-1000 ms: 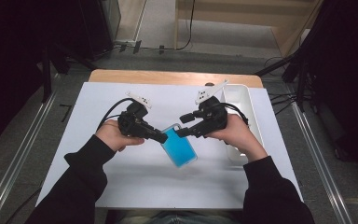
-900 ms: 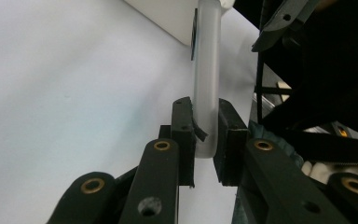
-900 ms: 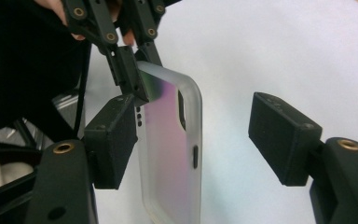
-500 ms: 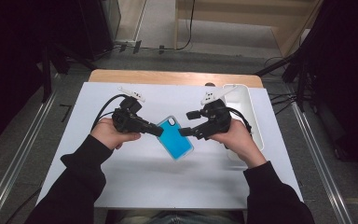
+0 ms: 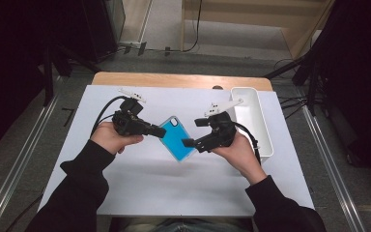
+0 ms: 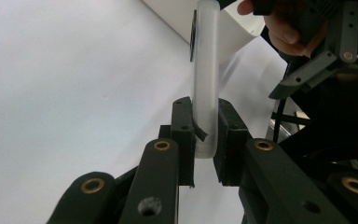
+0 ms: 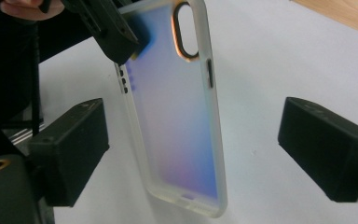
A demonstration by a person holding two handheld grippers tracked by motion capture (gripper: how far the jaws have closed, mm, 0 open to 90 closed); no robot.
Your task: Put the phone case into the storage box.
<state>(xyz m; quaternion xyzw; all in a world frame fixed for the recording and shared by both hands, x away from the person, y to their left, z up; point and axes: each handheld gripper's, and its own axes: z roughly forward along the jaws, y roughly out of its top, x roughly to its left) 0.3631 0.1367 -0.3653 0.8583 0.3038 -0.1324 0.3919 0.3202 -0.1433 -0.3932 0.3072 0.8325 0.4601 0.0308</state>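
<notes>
I'm seeing the phone case (image 5: 176, 138) showing bright blue from above, frosted and shading blue to pink up close. I'm working black grippers over a white table sheet (image 5: 140, 183), beside a white tray (image 5: 258, 121).

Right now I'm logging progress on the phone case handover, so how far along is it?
Done: the left gripper is clamped on the top edge of the phone case, holding it off the table. In hand: the right gripper has just been opening; the right gripper view shows its pads standing clear either side of the case. Left: probably drawing the right gripper away and setting the case down, perhaps in the white tray.
</notes>
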